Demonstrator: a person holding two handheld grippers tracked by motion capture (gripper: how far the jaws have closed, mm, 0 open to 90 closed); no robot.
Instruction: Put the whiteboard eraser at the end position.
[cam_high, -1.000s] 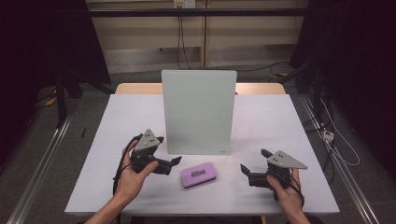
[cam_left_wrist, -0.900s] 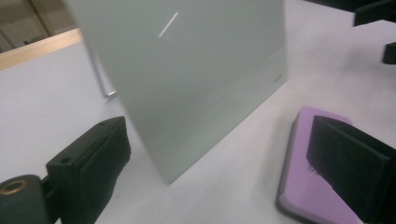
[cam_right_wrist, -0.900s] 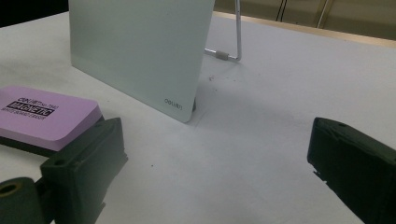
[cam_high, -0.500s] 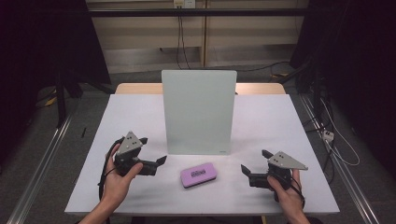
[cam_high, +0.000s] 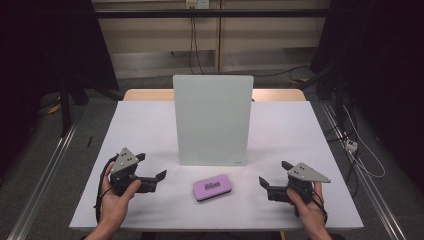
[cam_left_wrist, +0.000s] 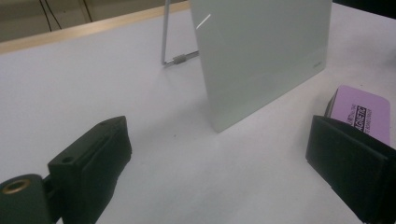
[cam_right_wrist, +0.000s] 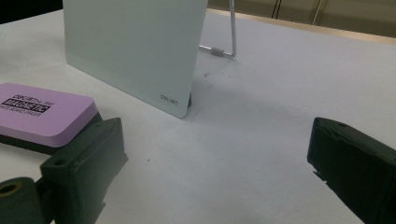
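A purple magnetic eraser lies flat on the white table, near the front edge and just in front of the lower edge of an upright pale glass board, from which it stands a little apart. The eraser is a low block with a purple top bearing a black label and a dark felt base, as is seen in the right gripper view. It sits between the two tools: the left gripper is held to its left and the right gripper to its right, each well apart from it and touching nothing. Both sets of jaws are spread wide and nothing is held between them. In the left gripper view the eraser is seen just beyond the right-hand jaw, and the board's wire stand is seen behind the board. The step in hand is judged to be an approach to the eraser for a pickup. It would be done well if one gripper were lowered with the jaws kept wide until the block's two long sides are bracketed, then closed low on the purple body rather than on the felt. The board should be kept clear of, since a nudge to its lower edge could tip it on its stand.
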